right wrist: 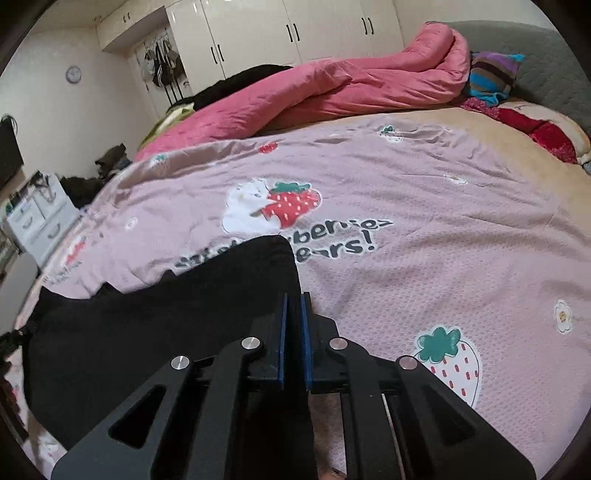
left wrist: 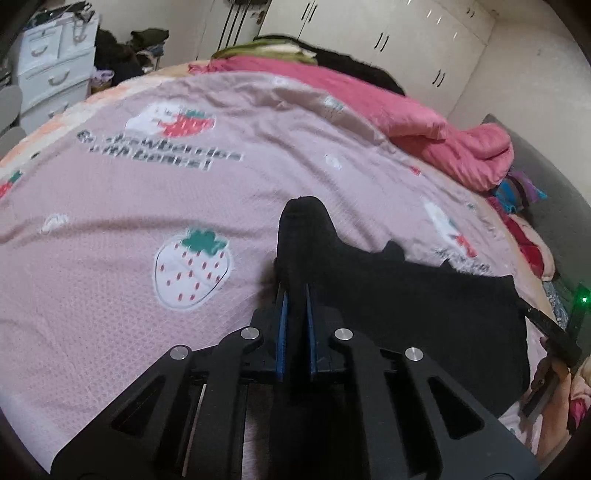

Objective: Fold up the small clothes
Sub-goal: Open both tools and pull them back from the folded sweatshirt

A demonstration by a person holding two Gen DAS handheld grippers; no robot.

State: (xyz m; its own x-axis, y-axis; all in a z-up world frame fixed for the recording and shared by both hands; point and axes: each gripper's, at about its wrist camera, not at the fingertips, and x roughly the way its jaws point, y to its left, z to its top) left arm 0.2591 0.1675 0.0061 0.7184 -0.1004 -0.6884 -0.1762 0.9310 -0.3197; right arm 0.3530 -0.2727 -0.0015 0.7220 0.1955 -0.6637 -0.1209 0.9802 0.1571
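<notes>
A small black garment (left wrist: 424, 306) is held above a pink strawberry-print bedspread (left wrist: 147, 206). My left gripper (left wrist: 295, 291) is shut on one corner of it, and the cloth bunches up past the fingertips. The garment stretches to the right toward my right gripper, partly seen at the frame edge (left wrist: 554, 332). In the right wrist view the same black garment (right wrist: 147, 325) spreads to the left, and my right gripper (right wrist: 293, 299) is shut on its right corner. The bedspread (right wrist: 443, 240) lies below.
A rolled pink duvet (left wrist: 424, 125) (right wrist: 332, 88) lies along the far side of the bed. A striped cushion (right wrist: 491, 74) and a red pillow (right wrist: 543, 136) sit by the grey headboard (right wrist: 546, 66). White drawers (left wrist: 51, 74) and wardrobes (right wrist: 295, 29) stand beyond.
</notes>
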